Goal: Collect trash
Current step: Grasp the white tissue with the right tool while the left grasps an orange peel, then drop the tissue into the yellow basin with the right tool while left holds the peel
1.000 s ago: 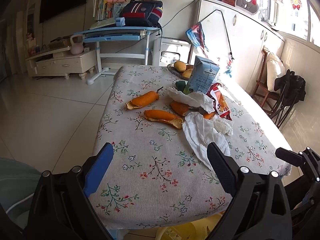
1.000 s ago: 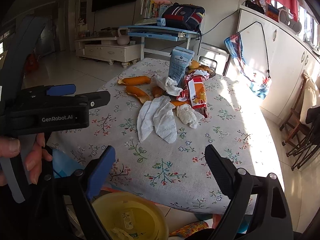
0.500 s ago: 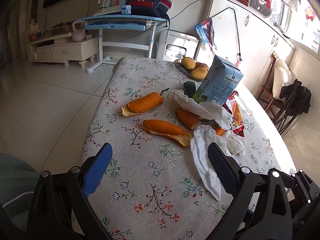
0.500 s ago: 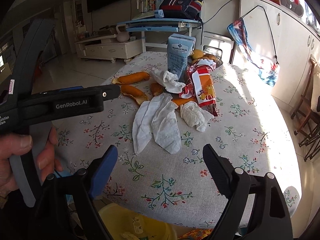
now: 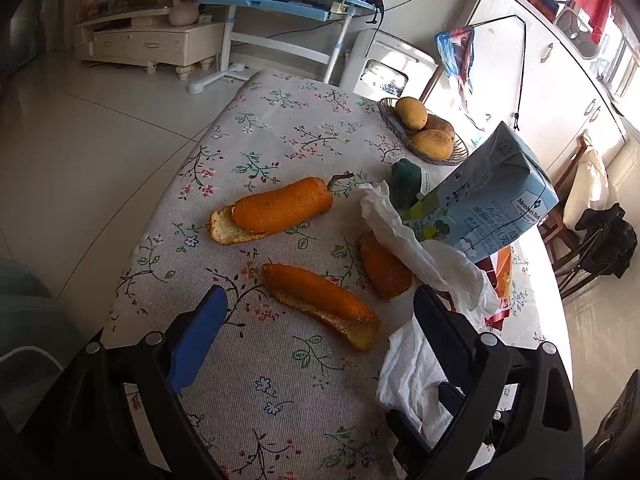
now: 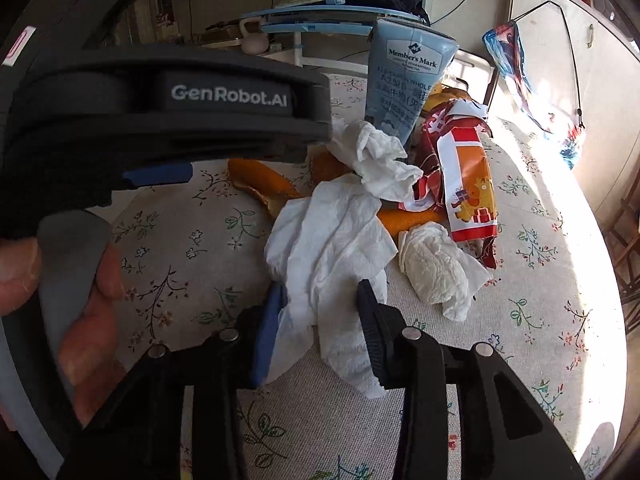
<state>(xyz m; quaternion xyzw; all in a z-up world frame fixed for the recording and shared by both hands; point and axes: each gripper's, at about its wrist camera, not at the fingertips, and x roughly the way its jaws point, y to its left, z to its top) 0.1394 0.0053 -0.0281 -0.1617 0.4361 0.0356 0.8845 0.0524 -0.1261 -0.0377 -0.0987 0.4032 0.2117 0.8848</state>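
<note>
**Tissue in the jaws**

Nearest: right gripper (image 6: 320,320), jaws just closing, clamped on the bunched tissue (image 6: 332,248) at the table (image 6: 520,360) edge. Soft, light, easily torn; best pinched at the thick folds, not a loose corner. Left gripper (image 5: 316,344) spread wide, empty, over a peel (image 5: 320,300): stiff, curled, light. Farther back: wrapper (image 6: 464,184), then carton (image 6: 408,76).

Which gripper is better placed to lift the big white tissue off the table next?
Right. The right gripper has just been closing and already has the big white tissue bunched between its fingers. The left gripper stands open, with only orange peel ahead.
</note>
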